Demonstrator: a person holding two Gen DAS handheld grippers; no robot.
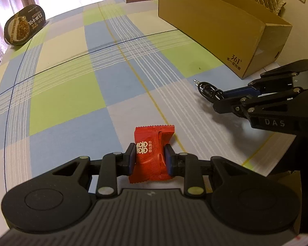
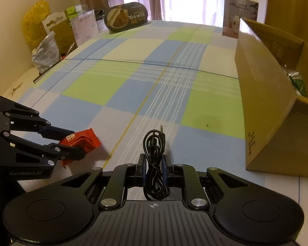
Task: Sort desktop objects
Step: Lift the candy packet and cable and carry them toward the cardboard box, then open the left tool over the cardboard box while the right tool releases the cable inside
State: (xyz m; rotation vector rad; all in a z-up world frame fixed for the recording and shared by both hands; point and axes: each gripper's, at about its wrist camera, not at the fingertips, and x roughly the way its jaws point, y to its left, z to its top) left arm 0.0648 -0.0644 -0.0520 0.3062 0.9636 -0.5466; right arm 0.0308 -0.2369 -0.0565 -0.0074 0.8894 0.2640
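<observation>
My left gripper (image 1: 150, 150) is shut on a red snack packet (image 1: 152, 153) with white characters, held just above the checked tablecloth; the same packet (image 2: 82, 143) shows at the left of the right wrist view. A coiled black audio cable (image 2: 154, 164) with a jack plug sits pinched in my right gripper (image 2: 153, 161), which is shut on it. From the left wrist view that cable (image 1: 208, 90) and the right gripper (image 1: 219, 99) appear at the right. An open cardboard box (image 1: 219, 26) stands at the back right, its side (image 2: 262, 106) close to the right gripper.
A dark oval food container (image 1: 24, 27) lies at the table's far left edge. A white product box (image 2: 239, 16) stands behind the cardboard box. Bags and packages (image 2: 57, 34) crowd the left wall. Several items lie inside the cardboard box (image 2: 297, 82).
</observation>
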